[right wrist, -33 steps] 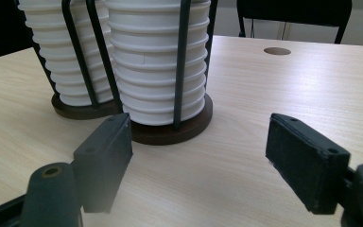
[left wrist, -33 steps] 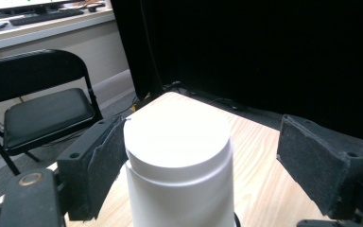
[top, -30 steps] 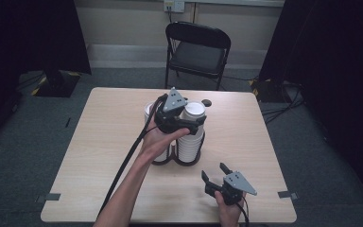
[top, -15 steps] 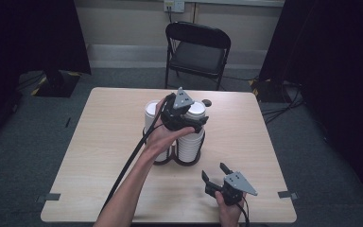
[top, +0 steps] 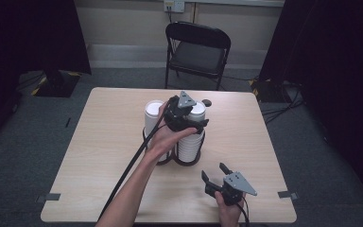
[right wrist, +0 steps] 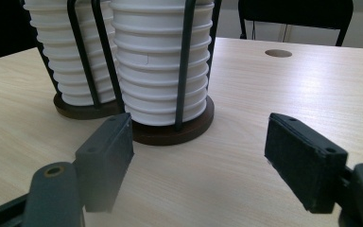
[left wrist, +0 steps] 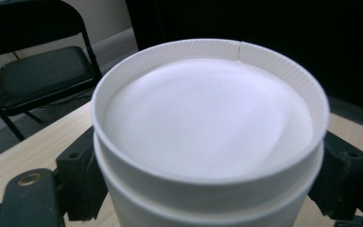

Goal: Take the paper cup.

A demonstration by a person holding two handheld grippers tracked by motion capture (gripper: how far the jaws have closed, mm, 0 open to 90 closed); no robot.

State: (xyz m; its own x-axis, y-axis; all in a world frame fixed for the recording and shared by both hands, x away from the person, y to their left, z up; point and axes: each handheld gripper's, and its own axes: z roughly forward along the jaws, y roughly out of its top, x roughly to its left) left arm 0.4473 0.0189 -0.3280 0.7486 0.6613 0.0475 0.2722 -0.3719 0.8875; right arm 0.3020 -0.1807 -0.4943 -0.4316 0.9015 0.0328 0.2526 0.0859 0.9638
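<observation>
Left stack of white cups (top: pixel 153 118) stood in its wire holder (top: pixel 163 158) near the middle of the surface (top: pixel 99 156). Just right of it, touching holders, the right cup stack (top: pixel 191 139) sat in the second ring.

Left hand-held gripper (top: pixel 185 117) was down over the top of the right stack, held by the person's left hand (top: pixel 163 139). Left gripper view: top cup (left wrist: pixel 210 127) sat between the two black jaws, one at each side of its wall, jaws had just been closing in on it. Contact of the pads could not be told.

Right hand-held gripper (top: pixel 216 176) rested low near the front edge, well apart from the stacks, jaws spread wide, nothing between them. Right gripper view: both stacks (right wrist: pixel 160 61) ahead in dark wire frames on round bases.
</observation>
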